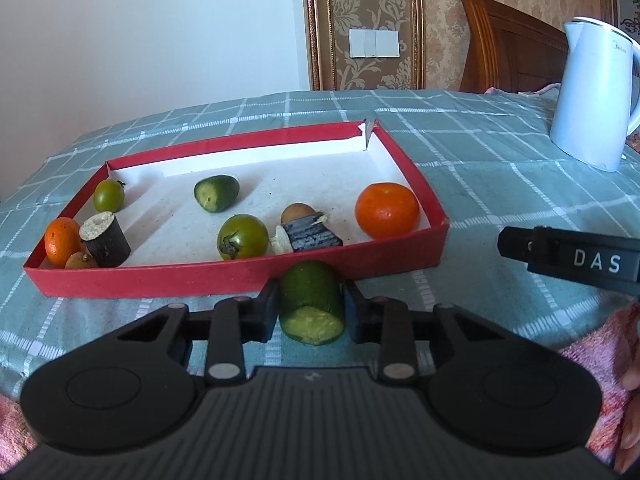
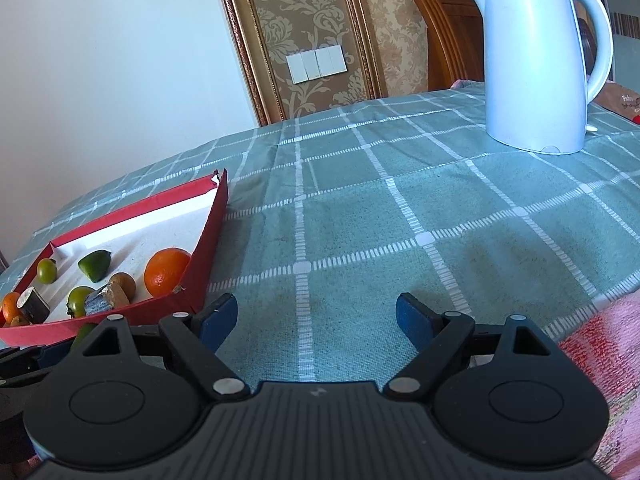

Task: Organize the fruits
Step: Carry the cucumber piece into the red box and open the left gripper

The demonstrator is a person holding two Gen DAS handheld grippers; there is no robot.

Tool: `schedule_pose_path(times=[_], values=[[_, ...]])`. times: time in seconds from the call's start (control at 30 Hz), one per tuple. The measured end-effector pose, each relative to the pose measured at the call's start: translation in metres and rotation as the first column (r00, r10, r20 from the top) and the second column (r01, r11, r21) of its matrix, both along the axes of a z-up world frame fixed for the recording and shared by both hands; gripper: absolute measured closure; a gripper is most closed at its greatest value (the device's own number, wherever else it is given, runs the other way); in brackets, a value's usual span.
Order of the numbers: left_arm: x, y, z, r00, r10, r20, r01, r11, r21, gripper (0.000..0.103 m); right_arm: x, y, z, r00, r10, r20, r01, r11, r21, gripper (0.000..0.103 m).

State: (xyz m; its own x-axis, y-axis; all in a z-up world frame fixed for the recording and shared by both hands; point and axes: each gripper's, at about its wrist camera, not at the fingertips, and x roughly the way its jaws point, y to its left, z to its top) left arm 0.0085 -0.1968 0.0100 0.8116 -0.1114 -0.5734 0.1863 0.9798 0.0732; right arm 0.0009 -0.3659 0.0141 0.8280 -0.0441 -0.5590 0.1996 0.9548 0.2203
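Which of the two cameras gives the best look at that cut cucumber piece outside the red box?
The left wrist view: the cucumber piece sits centred, clamped in the left gripper. The right wrist view shows only a green sliver behind the right gripper's linkage.

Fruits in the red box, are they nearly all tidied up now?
Nearly. The red box already holds two oranges, two green tomatoes, a cucumber piece, dark cane chunks and small brown fruits. The left gripper is shut on the last cucumber chunk, just outside the box's near wall. The right gripper is open and empty over bare tablecloth. That chunk still needs placing inside.
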Motion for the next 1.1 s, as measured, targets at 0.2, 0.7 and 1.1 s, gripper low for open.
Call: schedule_pose_path(times=[0.2, 0.7, 1.1], values=[[-0.009, 0.003, 0.004, 0.999, 0.001, 0.033, -0.001, 1.0, 0.012, 0.073, 0.0, 0.0, 0.0, 1.0, 0.0, -0.001, 0.0, 1.0, -0.001, 0.016], [-0.003, 0.051, 0.042, 0.988, 0.08, 0.133, -0.078, 0.997, -0.019, 0.073, 0.006, 0.013, 0.0, 0.999, 0.007, -0.047, -0.01, 0.997, -0.08, 0.014], [0.08, 0.091, 0.043, 0.985, 0.166, 0.052, -0.166, 0.986, -0.006, 0.072, 0.008, 0.016, -0.001, 0.998, 0.003, -0.062, -0.01, 0.994, -0.11, 0.013]])
